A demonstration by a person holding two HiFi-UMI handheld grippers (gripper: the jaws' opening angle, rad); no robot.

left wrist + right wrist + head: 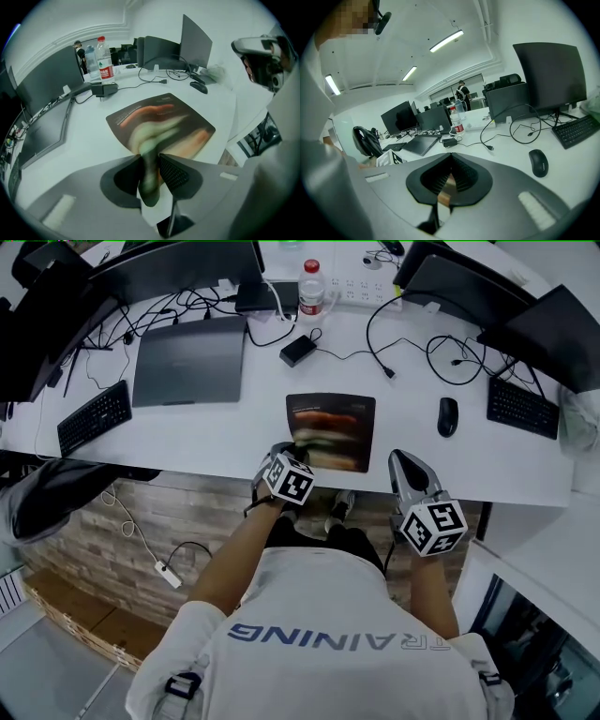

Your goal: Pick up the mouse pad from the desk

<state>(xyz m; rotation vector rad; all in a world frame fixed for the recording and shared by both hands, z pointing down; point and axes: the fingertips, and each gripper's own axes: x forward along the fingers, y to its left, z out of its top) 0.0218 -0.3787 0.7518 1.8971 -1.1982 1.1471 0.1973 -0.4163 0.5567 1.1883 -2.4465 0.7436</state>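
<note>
Rubbery mouse pad (pixel 330 423), prob. light & floppy, is buckling w/ left hand-held gripper (pixel 151 164) pinching near edge; right hand-held gripper (pixel 450 172) sitting closed, empty.

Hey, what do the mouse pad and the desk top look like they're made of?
The mouse pad looks like soft rubber or foam under a matte printed cloth face: its near edge curls limply between the jaws of the left hand-held gripper. The desk has a smooth white top with slight sheen, likely laminate or painted board; its core isn't visible.
</note>
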